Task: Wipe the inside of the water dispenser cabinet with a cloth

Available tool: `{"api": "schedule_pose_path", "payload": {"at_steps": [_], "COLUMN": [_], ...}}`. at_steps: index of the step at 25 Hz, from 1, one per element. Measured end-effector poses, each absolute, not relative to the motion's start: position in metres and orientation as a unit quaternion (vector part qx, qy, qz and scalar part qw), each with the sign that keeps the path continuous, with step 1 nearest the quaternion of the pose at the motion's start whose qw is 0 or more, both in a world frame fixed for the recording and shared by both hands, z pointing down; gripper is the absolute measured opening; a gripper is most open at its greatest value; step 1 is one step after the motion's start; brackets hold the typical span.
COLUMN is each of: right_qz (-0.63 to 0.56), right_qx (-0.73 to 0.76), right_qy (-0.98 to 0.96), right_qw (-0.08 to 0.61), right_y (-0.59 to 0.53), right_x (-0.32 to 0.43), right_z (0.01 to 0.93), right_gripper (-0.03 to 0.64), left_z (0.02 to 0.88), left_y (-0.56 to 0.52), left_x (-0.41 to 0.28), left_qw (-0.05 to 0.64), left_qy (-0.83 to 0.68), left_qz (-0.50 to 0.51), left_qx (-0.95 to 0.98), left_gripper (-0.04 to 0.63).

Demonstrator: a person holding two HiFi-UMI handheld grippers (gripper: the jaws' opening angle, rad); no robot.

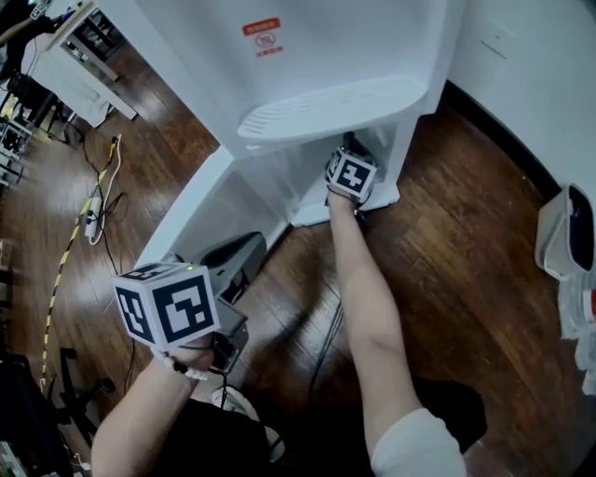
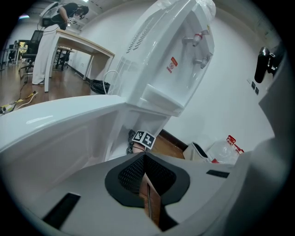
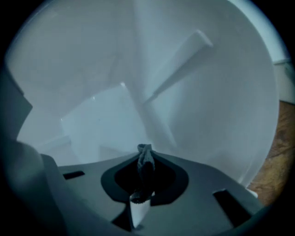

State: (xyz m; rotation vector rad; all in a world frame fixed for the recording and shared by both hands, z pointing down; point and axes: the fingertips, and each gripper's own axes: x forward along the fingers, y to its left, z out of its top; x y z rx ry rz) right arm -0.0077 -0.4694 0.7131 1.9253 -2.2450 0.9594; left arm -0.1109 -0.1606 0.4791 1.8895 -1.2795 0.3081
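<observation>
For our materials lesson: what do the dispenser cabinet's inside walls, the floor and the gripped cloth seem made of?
Cabinet walls: likely smooth white plastic, moulded ribs.
Floor: glossy wood or laminate, plank seams, grain.
Cloth: dark matte fabric, soft twisted folds.

Counting one tall white plastic water dispenser (image 1: 354,56), with one open white cabinet door (image 1: 191,210), one red-and-white sticker (image 1: 263,35) and two small taps, one red-tipped (image 2: 197,36) and one below it (image 2: 203,60). Counting two grey-and-black hand-held grippers, the left hand-held gripper (image 2: 144,161) and the right hand-held gripper (image 3: 144,166), bearing two black-and-white marker cubes (image 1: 168,306). Counting one dark grey twisted cloth (image 3: 145,151) and two bare forearms (image 1: 368,307). Finding on the brown wooden floor (image 1: 447,242) one white plastic bin (image 1: 568,233), one yellow cable (image 1: 58,275) and one white power strip (image 1: 90,222). Counting farther off one wooden-topped desk (image 2: 87,45) and one person (image 2: 62,11).
</observation>
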Motion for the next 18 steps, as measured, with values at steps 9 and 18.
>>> {"api": "schedule_pose_path", "payload": {"at_steps": [9, 18], "right_qz": [0.289, 0.282], "right_qx": [0.628, 0.442], "right_qy": [-0.721, -0.847], "right_qw": [0.048, 0.089], "right_y": [-0.487, -0.460], "right_x": [-0.004, -0.096], "right_z": [0.715, 0.709], "right_gripper": [0.044, 0.044], "left_z": [0.490, 0.484], "left_y": [-0.165, -0.173], "left_x": [-0.116, -0.107], "left_qw": [0.425, 0.414], "left_qy": [-0.505, -0.502], "left_qz": [0.117, 0.125], "left_qx": [0.742, 0.749], "left_gripper": [-0.012, -0.012]}}
